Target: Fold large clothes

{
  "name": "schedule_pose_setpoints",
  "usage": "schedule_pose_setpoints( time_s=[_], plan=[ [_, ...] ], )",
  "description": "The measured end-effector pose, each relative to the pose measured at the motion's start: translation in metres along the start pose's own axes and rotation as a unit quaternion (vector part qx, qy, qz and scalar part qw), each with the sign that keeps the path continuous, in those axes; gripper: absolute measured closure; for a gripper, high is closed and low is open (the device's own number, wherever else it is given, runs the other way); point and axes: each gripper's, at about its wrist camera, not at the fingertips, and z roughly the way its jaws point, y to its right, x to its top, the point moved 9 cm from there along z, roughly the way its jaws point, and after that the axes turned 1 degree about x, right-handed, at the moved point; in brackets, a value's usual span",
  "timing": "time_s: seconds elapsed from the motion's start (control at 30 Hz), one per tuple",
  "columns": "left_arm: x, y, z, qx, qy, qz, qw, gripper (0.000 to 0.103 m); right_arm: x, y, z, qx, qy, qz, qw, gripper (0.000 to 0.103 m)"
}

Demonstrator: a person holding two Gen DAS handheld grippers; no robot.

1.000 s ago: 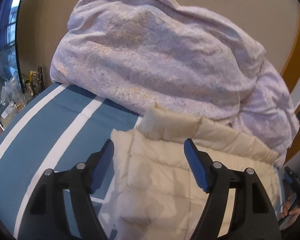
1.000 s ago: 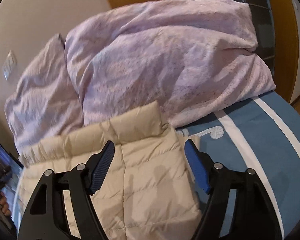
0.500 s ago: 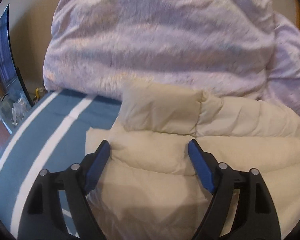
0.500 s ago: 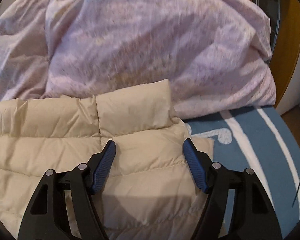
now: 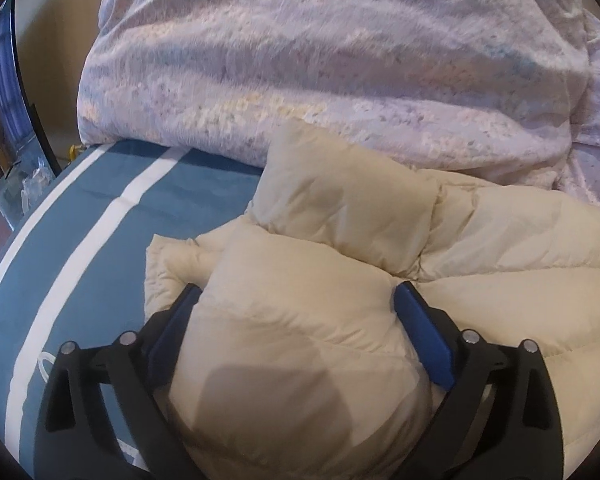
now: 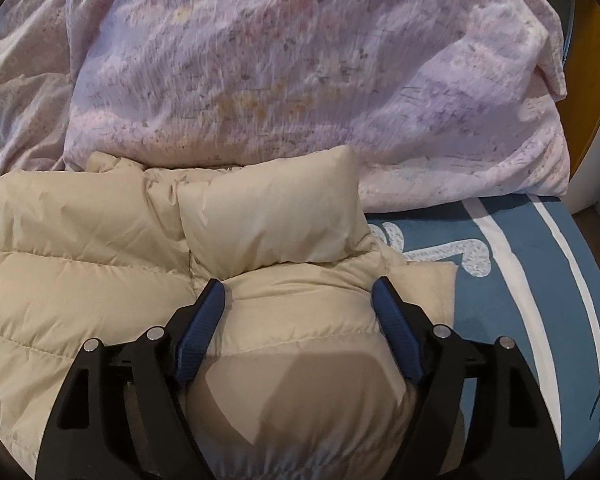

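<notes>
A cream quilted puffer jacket (image 5: 480, 240) lies on the blue bed cover, its collar toward the pile of bedding. My left gripper (image 5: 296, 300) is open, its blue pads straddling a raised fold of the jacket near its left shoulder. The jacket also fills the right wrist view (image 6: 80, 240). My right gripper (image 6: 298, 292) is open too, its pads on either side of a bulge of the jacket just below the collar flap (image 6: 272, 220). I cannot tell whether the pads press the fabric.
A large crumpled lilac duvet (image 5: 320, 60) is heaped just behind the jacket, also in the right wrist view (image 6: 300, 80). The blue bed cover with white stripes (image 5: 80, 220) extends left; its right edge (image 6: 540, 280) drops to the floor. A wooden door frame (image 6: 592, 80) stands at right.
Both grippers have moved forward and down onto the jacket. The jacket fabric now bulges up between each pair of open fingers. The duvet looms closer.
</notes>
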Motion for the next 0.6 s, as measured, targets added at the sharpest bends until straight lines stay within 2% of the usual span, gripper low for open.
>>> schedule_pose_setpoints(
  time_s=[0.23, 0.6],
  plan=[
    [-0.002, -0.001, 0.010, 0.001, -0.018, 0.000, 0.9998, 0.002, 0.002, 0.012, 0.006, 0.013, -0.004, 0.013, 1.000, 0.023],
    [-0.002, -0.003, 0.013, -0.003, -0.023, -0.003, 0.9997, 0.002, 0.006, 0.020, 0.009, 0.020, -0.005, 0.023, 1.000, 0.023]
  ],
)
